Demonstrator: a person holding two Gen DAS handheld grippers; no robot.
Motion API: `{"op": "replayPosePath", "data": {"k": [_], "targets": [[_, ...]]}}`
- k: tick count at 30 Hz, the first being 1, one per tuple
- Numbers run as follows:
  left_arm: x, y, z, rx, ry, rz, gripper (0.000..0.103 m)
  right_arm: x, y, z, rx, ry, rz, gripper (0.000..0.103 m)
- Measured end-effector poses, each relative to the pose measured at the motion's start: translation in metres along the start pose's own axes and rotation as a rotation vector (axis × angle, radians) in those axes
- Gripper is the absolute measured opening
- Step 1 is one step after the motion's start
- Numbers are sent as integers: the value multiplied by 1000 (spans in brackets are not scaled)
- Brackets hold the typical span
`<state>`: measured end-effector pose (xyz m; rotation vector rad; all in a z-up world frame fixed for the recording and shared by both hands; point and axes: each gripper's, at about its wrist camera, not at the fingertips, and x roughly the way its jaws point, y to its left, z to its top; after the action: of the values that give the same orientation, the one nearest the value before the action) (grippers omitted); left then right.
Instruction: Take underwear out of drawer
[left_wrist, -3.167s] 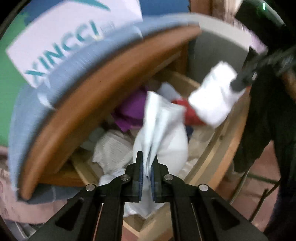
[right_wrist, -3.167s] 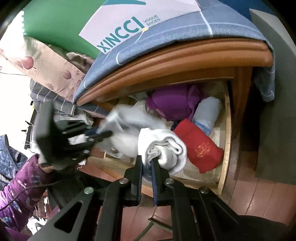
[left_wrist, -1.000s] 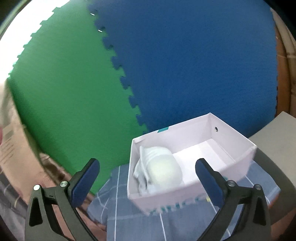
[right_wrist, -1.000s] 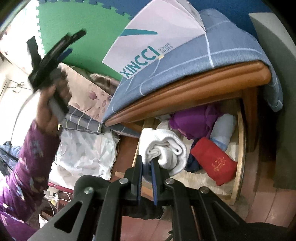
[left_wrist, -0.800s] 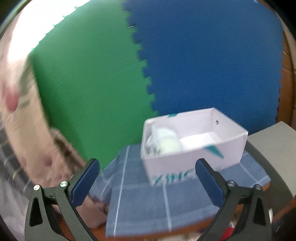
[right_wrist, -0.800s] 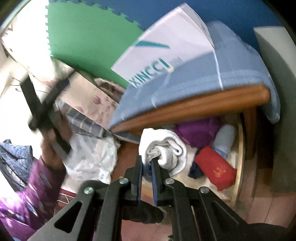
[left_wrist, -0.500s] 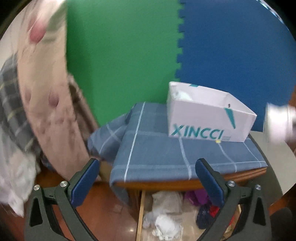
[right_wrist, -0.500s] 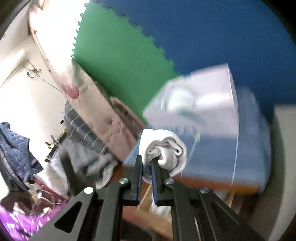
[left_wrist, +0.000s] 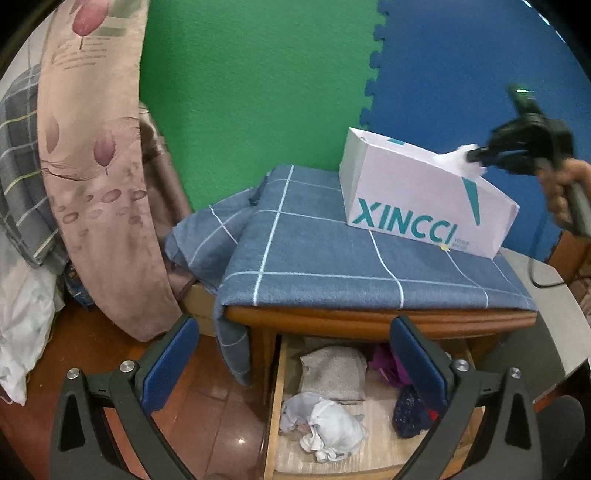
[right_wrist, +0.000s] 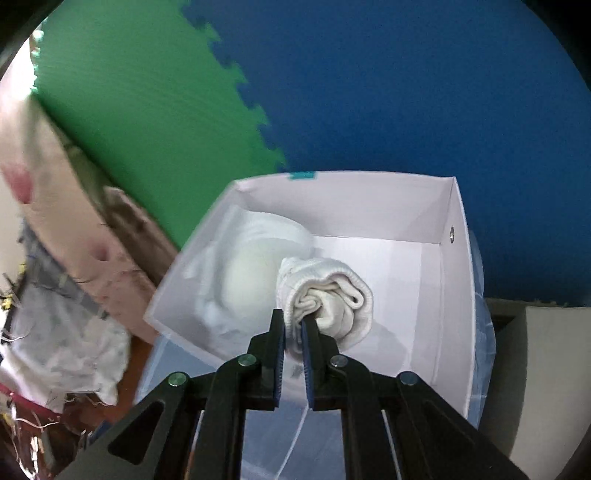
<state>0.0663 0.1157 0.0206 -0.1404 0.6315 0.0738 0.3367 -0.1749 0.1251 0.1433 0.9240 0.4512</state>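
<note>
Right gripper, clamped on rolled white underwear, now up from drawer, over shoe box ahead; release pending. Left gripper, jaws apart, empty, back above drawer.

Wooden nightstand bears blue checked cloth under white box

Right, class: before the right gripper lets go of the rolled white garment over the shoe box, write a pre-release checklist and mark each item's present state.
1. Right gripper clamped on the rolled white garment: ok.
2. Garment over the open shoe box, not outside it: ok.
3. Bare box floor beside the white bundle already inside: ok.
4. Box sits flat on the blue checked cloth: ok.
5. Left gripper open, empty, away from the box: ok.
6. Drawer open, clothes remaining: ok.
</note>
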Motion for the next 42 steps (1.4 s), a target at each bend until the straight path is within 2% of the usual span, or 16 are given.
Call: {"op": "replayPosePath", "data": {"k": [4,10,12,16,18,21,22,24,28,31,33,37,42], "targets": [[5,1,-2,6,14,4,103,33,-5,18,18,44,-63,8],[14,3,-2,12,35,21,103,50,-5,26,12,58,-111,12],[16,4,-3,12,39,28,103,47,-6,26,19,30,-108,12],[15,5,-4,23,26,47,103,23,-10,22,39,-85,-46,12],[15,5,-5,35,20,61,103,-2,-8,13,36,-163,25,12],[17,5,-7,52,34,55,103,-48,2,-24,-5,-258,153,12],[18,3,-9,63,40,51,103,-64,6,-48,-25,-278,211,12],[21,-2,-12,90,59,40,103,-79,13,-85,-53,-282,259,12],[30,-13,-20,150,120,29,103,-98,19,-188,-99,-217,335,12],[41,-25,-30,189,197,-6,103,-99,17,-245,-117,-170,312,12],[51,-34,-37,209,266,-32,103,-90,4,-277,-79,-126,329,12],[80,-52,-50,230,442,-48,103,-68,-31,-299,78,-57,376,14],[104,-63,-62,202,554,-4,103,-74,-48,-302,113,-96,423,14]]}}
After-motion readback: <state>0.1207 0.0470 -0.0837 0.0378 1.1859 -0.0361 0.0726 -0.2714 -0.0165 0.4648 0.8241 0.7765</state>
